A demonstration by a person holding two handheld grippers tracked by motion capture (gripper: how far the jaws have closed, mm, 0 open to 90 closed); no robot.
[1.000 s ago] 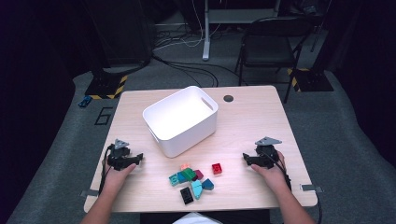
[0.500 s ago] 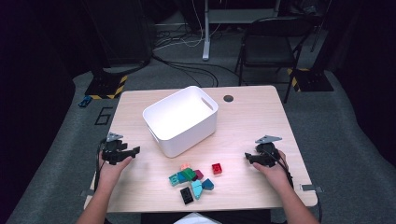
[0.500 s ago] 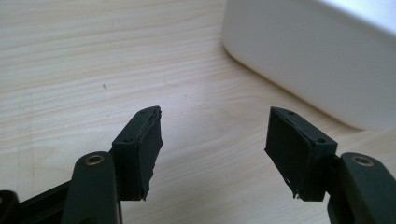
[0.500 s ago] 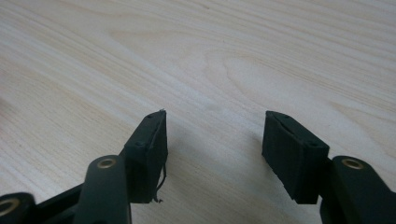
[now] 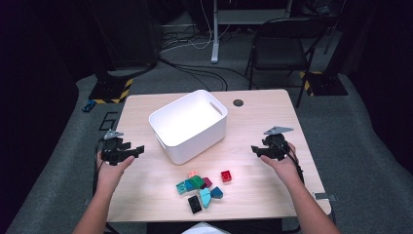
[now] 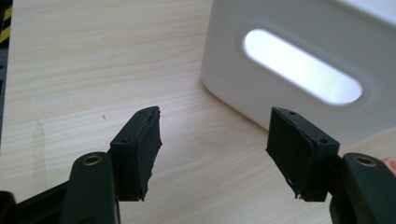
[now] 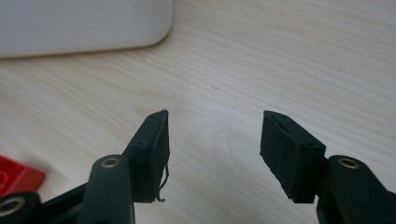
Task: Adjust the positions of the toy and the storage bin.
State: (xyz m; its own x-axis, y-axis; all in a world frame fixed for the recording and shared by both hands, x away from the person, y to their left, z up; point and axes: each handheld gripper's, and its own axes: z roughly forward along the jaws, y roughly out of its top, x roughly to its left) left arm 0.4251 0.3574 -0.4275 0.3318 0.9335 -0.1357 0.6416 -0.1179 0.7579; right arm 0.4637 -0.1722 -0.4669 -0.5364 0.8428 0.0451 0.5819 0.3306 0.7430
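A white bin (image 5: 195, 146) stands mid-table, with its handle slot facing my left gripper (image 6: 215, 114). That gripper (image 5: 139, 148) hovers open over bare wood left of the bin, nothing between its fingers. My right gripper (image 5: 254, 149) hangs right of the bin, jaws apart. In the right gripper view it (image 7: 215, 115) has nothing between its pads; the jaws have just been closing a little. A red brick (image 5: 226, 176) lies in front of the bin, also at the lower left of the right gripper view (image 7: 16, 177). Several coloured bricks (image 5: 197, 185) are piled beside it.
A black brick (image 5: 195, 204) lies close to the table's near edge. A round black cable hole (image 5: 238, 103) sits behind the bin. A black chair (image 5: 282, 48) and floor cables stand beyond the far edge. Bare wood lies under both grippers.
Both hands have lifted their grippers off the table; the left one also drifted slightly outward. The bin and bricks have not moved.
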